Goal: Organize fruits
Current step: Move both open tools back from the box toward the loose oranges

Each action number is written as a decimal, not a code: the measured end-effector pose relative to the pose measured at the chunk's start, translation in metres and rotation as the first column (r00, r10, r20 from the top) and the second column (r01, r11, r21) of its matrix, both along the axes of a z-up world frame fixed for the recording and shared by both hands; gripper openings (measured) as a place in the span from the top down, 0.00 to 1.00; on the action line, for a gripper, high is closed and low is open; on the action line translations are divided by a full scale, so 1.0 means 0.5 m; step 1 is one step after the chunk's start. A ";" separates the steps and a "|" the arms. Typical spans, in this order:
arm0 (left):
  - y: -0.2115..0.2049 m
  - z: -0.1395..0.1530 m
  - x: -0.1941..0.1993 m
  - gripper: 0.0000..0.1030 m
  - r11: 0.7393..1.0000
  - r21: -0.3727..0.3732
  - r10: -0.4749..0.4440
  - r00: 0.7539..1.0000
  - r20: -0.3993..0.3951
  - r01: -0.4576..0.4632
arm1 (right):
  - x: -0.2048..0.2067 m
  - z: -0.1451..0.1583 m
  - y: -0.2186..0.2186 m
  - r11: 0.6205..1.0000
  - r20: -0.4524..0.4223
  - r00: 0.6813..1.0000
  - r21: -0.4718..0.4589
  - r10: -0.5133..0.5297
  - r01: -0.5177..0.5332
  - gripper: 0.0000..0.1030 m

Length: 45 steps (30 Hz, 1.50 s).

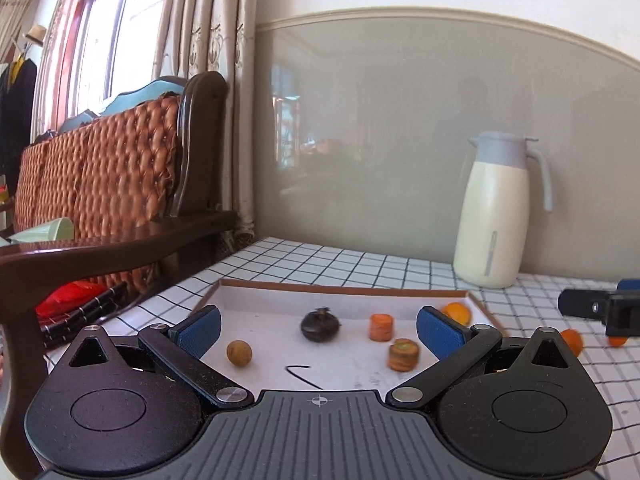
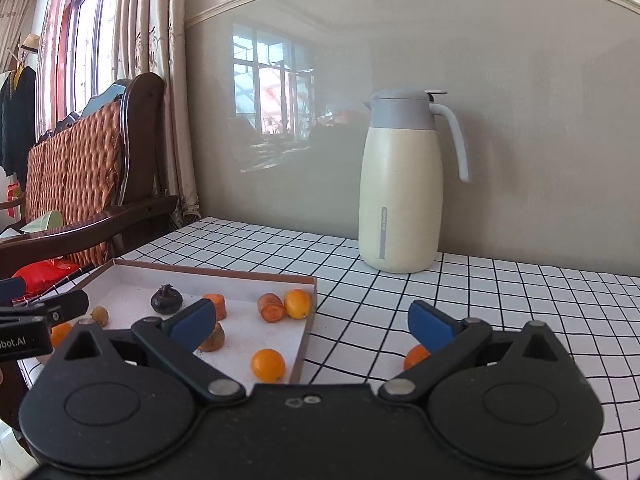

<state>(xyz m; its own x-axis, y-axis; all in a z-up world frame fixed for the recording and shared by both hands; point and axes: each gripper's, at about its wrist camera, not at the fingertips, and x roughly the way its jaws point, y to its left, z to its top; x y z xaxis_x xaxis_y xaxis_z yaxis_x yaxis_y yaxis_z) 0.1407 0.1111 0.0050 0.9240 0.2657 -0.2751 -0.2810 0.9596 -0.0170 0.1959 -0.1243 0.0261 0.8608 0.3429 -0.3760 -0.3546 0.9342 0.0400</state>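
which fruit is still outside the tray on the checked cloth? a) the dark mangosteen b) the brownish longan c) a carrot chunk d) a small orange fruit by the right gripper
d: a small orange fruit lies on the checked cloth outside the tray, beside the open right gripper; the mangosteen, longan and carrot chunks all lie inside the tray.

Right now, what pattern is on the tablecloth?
White tablecloth with a black grid of squares, clearest in the right wrist view.
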 end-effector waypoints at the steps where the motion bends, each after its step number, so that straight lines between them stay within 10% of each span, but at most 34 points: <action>1: -0.009 0.000 -0.002 0.00 1.000 0.001 0.006 1.000 -0.006 -0.006 | -0.005 0.000 -0.011 1.000 -0.003 1.000 0.001 -0.005 0.005 0.07; 24: -0.325 -0.014 0.044 0.00 0.940 0.059 -0.334 0.942 -0.038 0.336 | -0.053 -0.028 -0.247 0.975 0.013 0.979 -0.083 -0.204 0.204 0.21; 45: -0.453 -0.094 0.237 0.17 0.927 0.061 -0.353 0.914 -0.201 0.371 | 0.116 -0.102 -0.318 0.971 -0.090 0.972 -0.127 -0.215 0.203 0.41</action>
